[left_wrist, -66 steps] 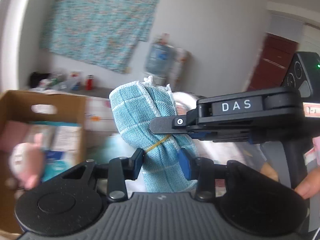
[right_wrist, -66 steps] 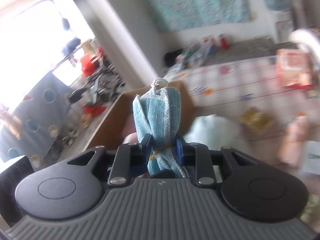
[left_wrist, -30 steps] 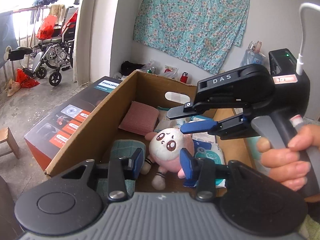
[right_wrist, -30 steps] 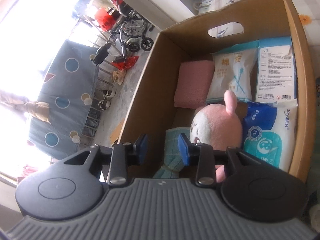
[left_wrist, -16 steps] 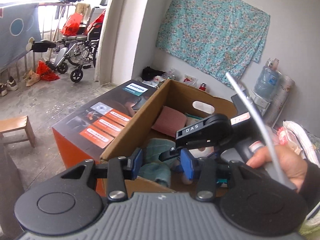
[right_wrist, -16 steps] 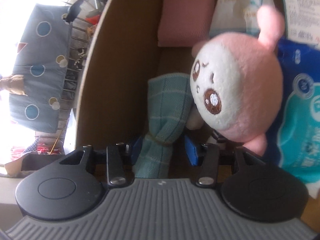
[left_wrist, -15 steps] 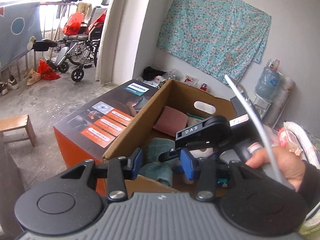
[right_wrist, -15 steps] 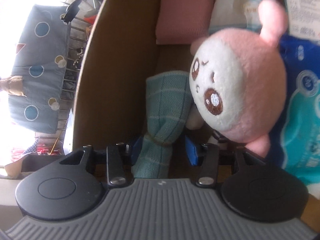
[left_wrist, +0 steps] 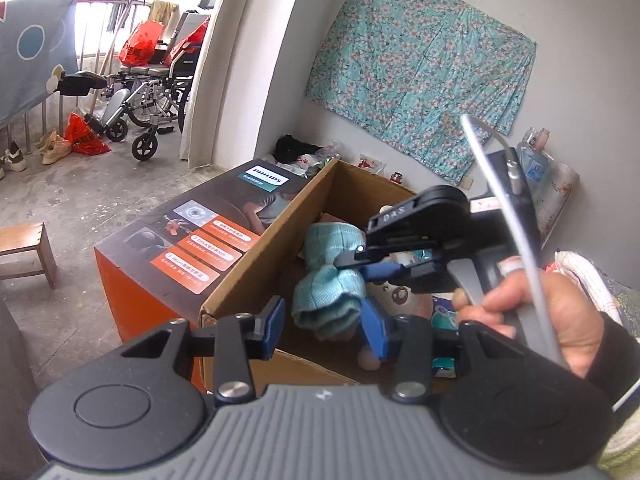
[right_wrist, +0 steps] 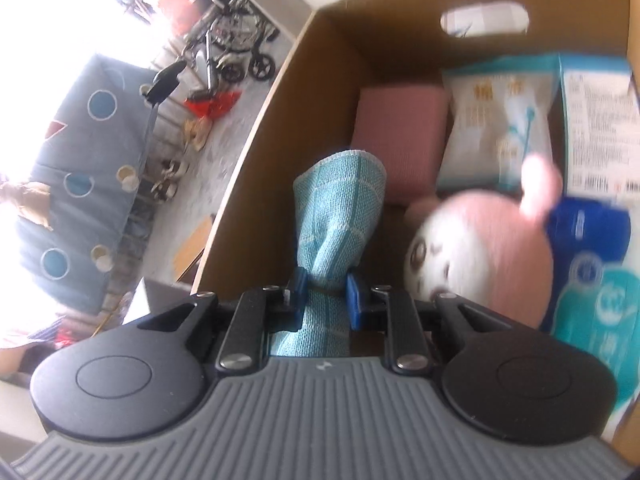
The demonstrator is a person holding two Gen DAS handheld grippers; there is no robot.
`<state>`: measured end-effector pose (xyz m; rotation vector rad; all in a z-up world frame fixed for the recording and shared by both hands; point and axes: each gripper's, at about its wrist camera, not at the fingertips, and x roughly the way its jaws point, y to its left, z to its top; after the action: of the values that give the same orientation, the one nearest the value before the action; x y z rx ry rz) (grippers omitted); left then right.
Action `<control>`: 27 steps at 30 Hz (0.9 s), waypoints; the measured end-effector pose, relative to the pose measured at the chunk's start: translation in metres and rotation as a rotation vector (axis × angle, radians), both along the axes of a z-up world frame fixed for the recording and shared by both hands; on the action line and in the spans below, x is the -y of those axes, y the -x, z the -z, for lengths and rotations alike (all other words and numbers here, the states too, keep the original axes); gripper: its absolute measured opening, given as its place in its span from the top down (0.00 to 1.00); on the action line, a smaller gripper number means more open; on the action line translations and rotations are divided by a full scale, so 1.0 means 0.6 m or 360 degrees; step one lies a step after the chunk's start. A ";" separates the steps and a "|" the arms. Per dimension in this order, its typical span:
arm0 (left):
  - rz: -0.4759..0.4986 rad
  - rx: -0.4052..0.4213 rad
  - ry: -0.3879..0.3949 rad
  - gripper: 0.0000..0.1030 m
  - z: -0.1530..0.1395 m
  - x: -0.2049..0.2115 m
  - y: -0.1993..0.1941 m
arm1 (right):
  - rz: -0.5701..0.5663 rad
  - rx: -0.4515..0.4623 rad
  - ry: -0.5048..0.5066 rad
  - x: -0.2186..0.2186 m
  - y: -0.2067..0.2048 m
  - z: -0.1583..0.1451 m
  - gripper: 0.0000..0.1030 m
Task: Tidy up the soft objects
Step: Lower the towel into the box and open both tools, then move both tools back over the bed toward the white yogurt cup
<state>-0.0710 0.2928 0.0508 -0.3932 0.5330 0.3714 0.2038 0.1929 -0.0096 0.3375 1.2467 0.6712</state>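
A rolled light-blue towel is pinched at its waist by my right gripper, which is shut on it over the left side of the open cardboard box. In the left wrist view the same towel hangs from the right gripper above the box. My left gripper is open and empty just outside the box's near edge. A pink and white plush toy lies in the box beside the towel.
The box also holds a pink folded cloth, a white cotton-swab pack, a white carton and a blue tissue pack. An orange Philips box stands left of it. A wheelchair and a wooden stool stand on the floor.
My right gripper was open around the towel lying in the box; now it is shut on it and has lifted it up. The left gripper has stayed open at the box's edge.
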 end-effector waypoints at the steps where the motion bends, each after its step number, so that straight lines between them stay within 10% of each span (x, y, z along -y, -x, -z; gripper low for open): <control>1: 0.0005 0.0001 0.0000 0.57 0.002 0.002 -0.002 | 0.0011 0.0006 0.0006 -0.001 -0.003 0.004 0.81; 14: 0.0128 0.0027 -0.0039 0.33 -0.005 0.046 -0.022 | -0.0053 0.0123 -0.0186 0.071 0.014 -0.077 0.58; 27: 0.0600 0.0078 -0.0099 0.15 -0.009 0.195 -0.080 | 0.0305 0.0673 -0.0007 0.452 0.158 -0.211 0.46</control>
<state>-0.0232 0.1757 0.0560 -0.2337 0.5336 0.0150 0.1090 -0.0784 0.1173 0.2957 0.7988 0.5453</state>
